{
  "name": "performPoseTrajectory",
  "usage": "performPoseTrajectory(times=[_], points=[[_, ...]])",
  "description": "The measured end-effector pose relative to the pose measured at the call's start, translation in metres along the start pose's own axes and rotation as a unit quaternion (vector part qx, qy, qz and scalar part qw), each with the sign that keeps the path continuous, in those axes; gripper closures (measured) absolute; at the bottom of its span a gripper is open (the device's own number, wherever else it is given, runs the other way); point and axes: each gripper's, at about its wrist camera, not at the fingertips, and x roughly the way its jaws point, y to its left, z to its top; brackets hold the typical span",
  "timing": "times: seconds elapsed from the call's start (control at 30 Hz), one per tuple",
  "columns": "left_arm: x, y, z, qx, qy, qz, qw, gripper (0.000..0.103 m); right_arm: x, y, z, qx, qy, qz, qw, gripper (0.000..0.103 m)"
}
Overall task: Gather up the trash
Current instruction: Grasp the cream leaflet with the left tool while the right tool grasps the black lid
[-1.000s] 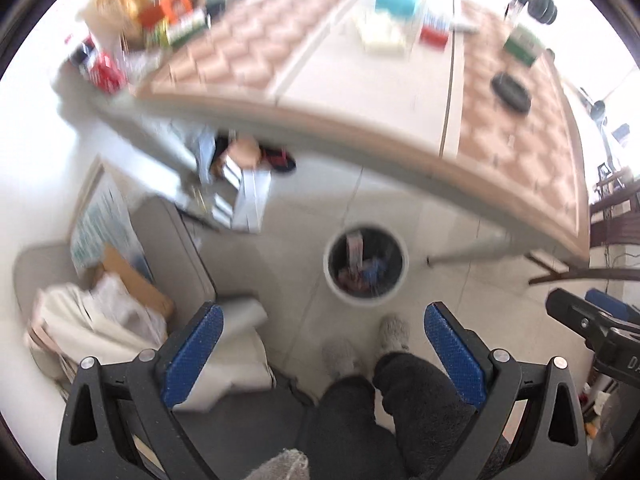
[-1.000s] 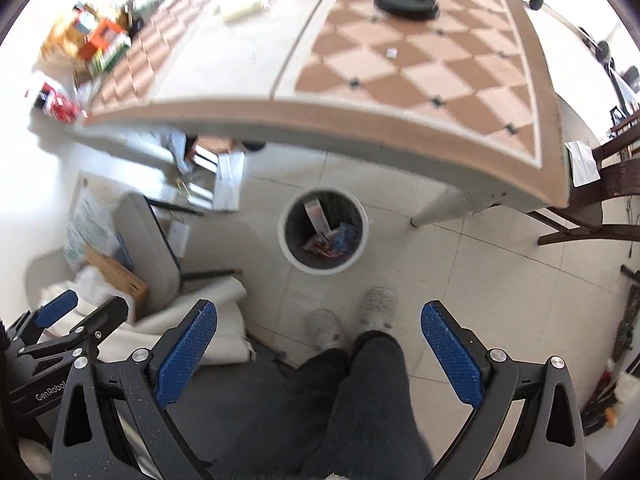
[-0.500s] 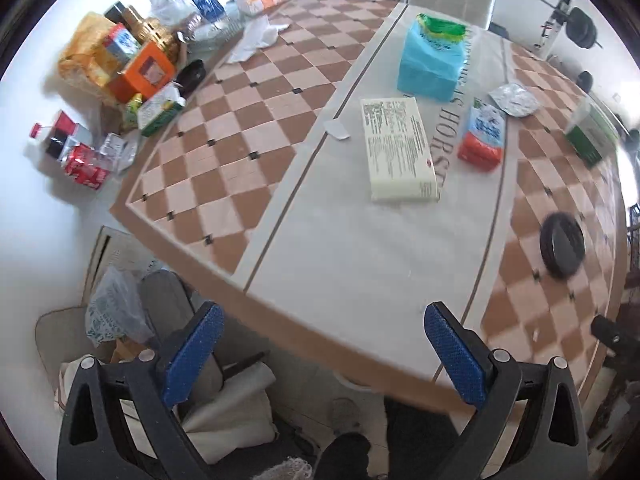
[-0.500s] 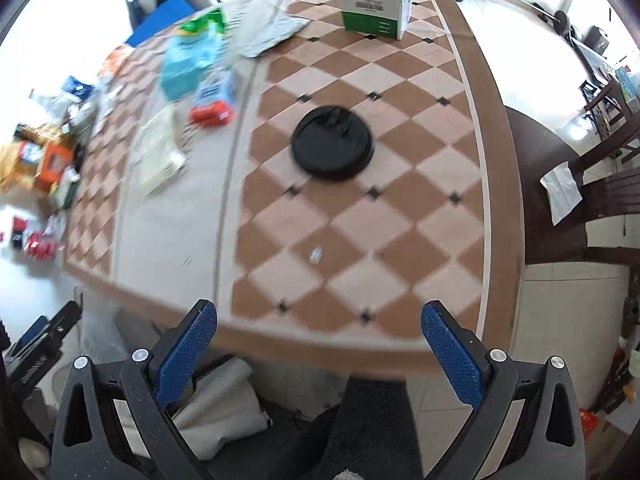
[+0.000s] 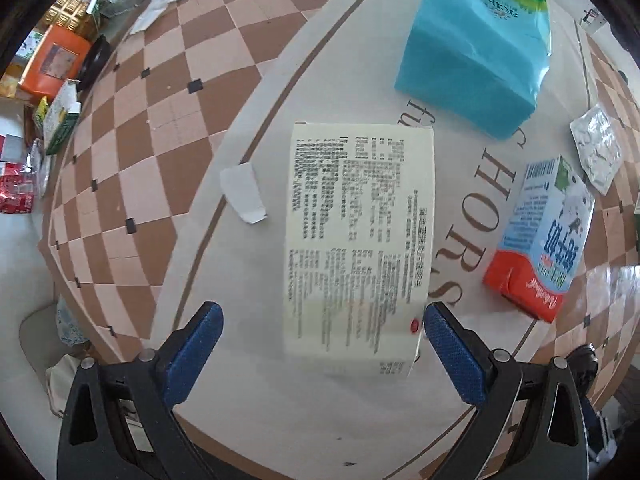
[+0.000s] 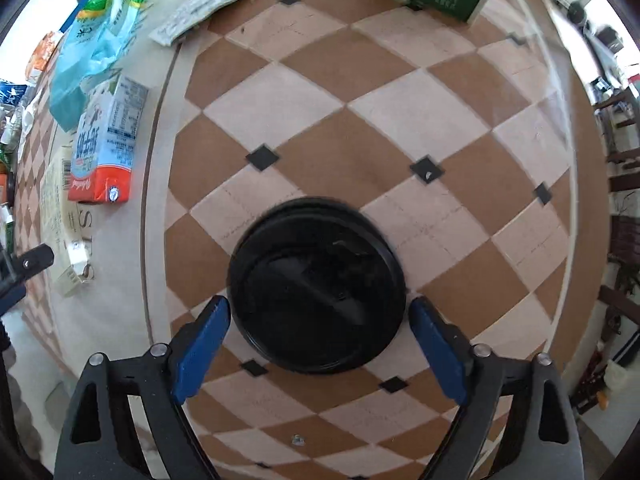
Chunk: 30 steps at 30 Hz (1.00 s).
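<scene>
Left gripper [image 5: 320, 320] spread over cream box [image 5: 356, 240] on table [image 5: 120, 140]. Right gripper [image 6: 320, 316] spread, straddling black lid [image 6: 318, 286]. Risk: pads sliding over lid's low rim, apparently thin. Risk: box skidding if clipped off-centre.

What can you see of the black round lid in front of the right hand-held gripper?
The black lid is a glossy, plastic-looking disc with a raised rim and moulded ridges on top. It lies flat on the checkered table, apart from other items. The right hand-held gripper is open, its blue pads flanking the lid's near edge; contact isn't clear.
</scene>
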Motion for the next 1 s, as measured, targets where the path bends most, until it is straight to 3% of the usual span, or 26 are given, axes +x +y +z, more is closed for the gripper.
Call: performPoseTrajectory(times=[0.13,0.17,0.2,0.23,0.3,0.43,0.7,0.9,1.0], points=[[0.01,0.0,0.004,-0.005,0.008,-0.004,0.9999,0.003,0.001,0.001,0.002,-0.01,-0.002,0.001,1.0,0.019],[0.009,0.002,0.003,-0.01,0.002,-0.013,0.9999,0.011,0.001,0.001,0.003,-0.015,0.0,0.001,1.0,0.019],[0.007,0.004,-0.001,-0.014,0.001,-0.035,0.9993,0.027,0.0,0.002,0.003,-0.018,0.0,0.0,1.0,0.019],[0.005,0.006,-0.003,-0.017,0.006,-0.049,0.9986,0.032,-0.001,0.001,0.003,-0.02,0.001,0.003,1.0,0.019],[-0.001,0.005,-0.011,-0.005,-0.002,-0.02,0.9998,0.032,-0.004,0.0,0.0,-0.019,-0.002,0.01,1.0,0.019],[-0.012,0.012,-0.04,0.007,-0.013,-0.011,0.9998,0.033,-0.015,-0.006,-0.003,-0.025,-0.008,0.027,0.999,0.019],[-0.049,0.016,-0.133,0.053,-0.055,0.005,0.9971,0.033,-0.033,-0.015,-0.023,-0.033,-0.026,0.05,0.998,0.019],[-0.089,0.022,-0.195,0.083,-0.104,-0.01,0.9911,0.033,-0.054,-0.01,-0.066,-0.039,-0.047,0.061,0.996,0.02],[-0.104,0.022,-0.21,0.097,-0.132,-0.019,0.9863,0.033,-0.067,-0.002,-0.098,-0.043,-0.062,0.068,0.995,0.02]])
